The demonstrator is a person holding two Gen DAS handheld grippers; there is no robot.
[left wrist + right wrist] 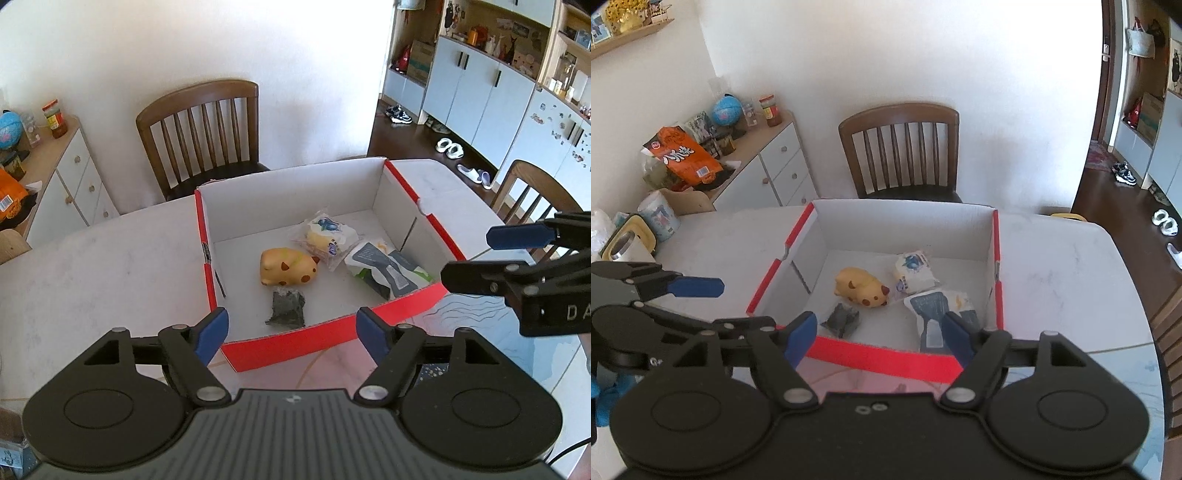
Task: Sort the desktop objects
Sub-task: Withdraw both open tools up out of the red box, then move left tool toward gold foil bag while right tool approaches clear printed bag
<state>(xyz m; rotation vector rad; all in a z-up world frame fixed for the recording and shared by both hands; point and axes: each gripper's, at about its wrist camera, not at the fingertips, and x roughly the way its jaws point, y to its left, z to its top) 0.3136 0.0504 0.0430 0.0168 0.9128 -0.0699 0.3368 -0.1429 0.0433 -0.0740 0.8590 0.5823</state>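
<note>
Four items lie inside the red box (332,338) on the table (92,266): a yellow toy (288,271), a dark packet (286,308), a blue-and-white pouch (327,236) and a green-and-white wrapper (388,273). Judged step: withdrawal after deposit. Lift each tool clear of the box wall before moving sideways. The left gripper (291,328) and right gripper (881,334) both have their fingers apart, holding and touching nothing.

Toy (289,266), packets (325,236) in box (295,343) — perhaps touching.
</note>
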